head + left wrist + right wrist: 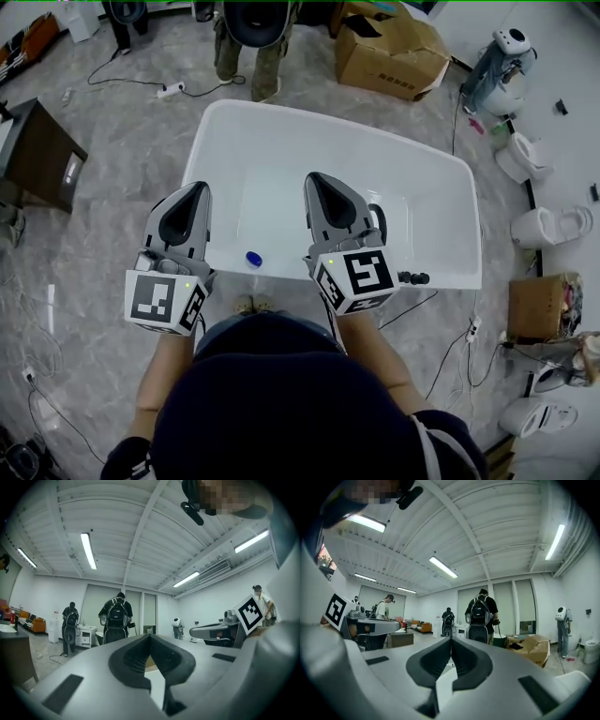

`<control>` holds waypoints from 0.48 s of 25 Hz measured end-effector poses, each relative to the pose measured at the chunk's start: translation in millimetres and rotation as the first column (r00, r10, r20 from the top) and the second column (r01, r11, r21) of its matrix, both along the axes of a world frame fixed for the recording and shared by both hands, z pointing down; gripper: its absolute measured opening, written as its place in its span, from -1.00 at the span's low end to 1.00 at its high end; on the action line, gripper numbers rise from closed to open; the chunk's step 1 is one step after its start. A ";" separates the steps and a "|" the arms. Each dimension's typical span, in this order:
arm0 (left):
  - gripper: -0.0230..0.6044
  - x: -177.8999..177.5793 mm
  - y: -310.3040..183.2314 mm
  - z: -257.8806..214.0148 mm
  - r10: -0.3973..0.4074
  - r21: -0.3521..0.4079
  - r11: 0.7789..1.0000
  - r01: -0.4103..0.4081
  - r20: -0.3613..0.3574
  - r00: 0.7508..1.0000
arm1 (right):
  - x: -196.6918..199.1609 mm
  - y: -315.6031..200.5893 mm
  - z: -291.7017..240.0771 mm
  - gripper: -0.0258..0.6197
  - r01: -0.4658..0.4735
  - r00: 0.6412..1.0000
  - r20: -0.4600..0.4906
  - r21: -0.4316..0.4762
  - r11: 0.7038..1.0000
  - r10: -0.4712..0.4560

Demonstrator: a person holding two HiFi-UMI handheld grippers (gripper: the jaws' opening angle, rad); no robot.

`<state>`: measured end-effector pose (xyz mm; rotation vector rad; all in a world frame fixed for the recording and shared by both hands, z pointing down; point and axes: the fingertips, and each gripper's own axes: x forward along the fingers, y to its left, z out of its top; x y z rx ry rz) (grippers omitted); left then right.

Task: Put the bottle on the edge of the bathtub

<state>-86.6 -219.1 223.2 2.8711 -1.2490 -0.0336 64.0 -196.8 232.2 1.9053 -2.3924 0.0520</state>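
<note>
Currently, risks are being logged first. The bottle (253, 259) is being read only as a small blue round top seen from straight above. It appears to be resting on the near rim of the bathtub (281, 127). Whether it is fully on the flat of the rim or right at the inner lip cannot be told.

- Risk 1: the rim is being judged narrow and smooth, so a slight nudge could send the bottle into the basin or out onto the floor.
- Risk 2: the nudge would most likely come from a gripper being lowered past it, or from the wearer's body, which is being held close to that edge.
- Risk 3: both gripper views are being aimed level across the room, so the bottle is being watched from the head view alone.

The left gripper (200, 190) is being held with its jaws clenched together and nothing between them. The right gripper (314, 180) is being held the same way, also empty.

The bottle is being left untouched. In the head view it is lying between the two grippers, nearer the wearer than either pair of tips, and well apart from both.
</note>
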 end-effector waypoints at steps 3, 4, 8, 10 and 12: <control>-0.85 0.7 1.9 -19.8 -0.007 0.025 1.000 0.008 -0.009 1.000 | 0.2 6.2 -25.9 -0.83 -0.006 1.000 -0.009 0.050 0.999 0.007; -0.85 0.3 2.8 -23.6 -0.009 0.030 0.999 0.009 -0.010 1.000 | -0.6 8.3 -31.0 -0.83 -0.009 1.000 -0.020 0.062 0.998 0.010; -0.85 -4.4 3.1 -29.2 -0.022 0.045 0.999 0.022 -0.005 1.000 | -5.5 10.5 -36.0 -0.83 -0.014 0.998 -0.057 0.075 0.997 0.019; -0.85 -3.4 3.9 -29.3 -0.024 0.049 0.999 0.024 -0.001 1.000 | -3.6 11.1 -33.7 -0.83 -0.021 0.998 -0.052 0.069 0.997 0.025; -0.85 -0.4 5.0 -28.2 -0.021 0.048 0.999 0.021 0.003 1.000 | -0.4 12.0 -31.9 -0.83 -0.027 0.998 -0.052 0.065 0.998 0.031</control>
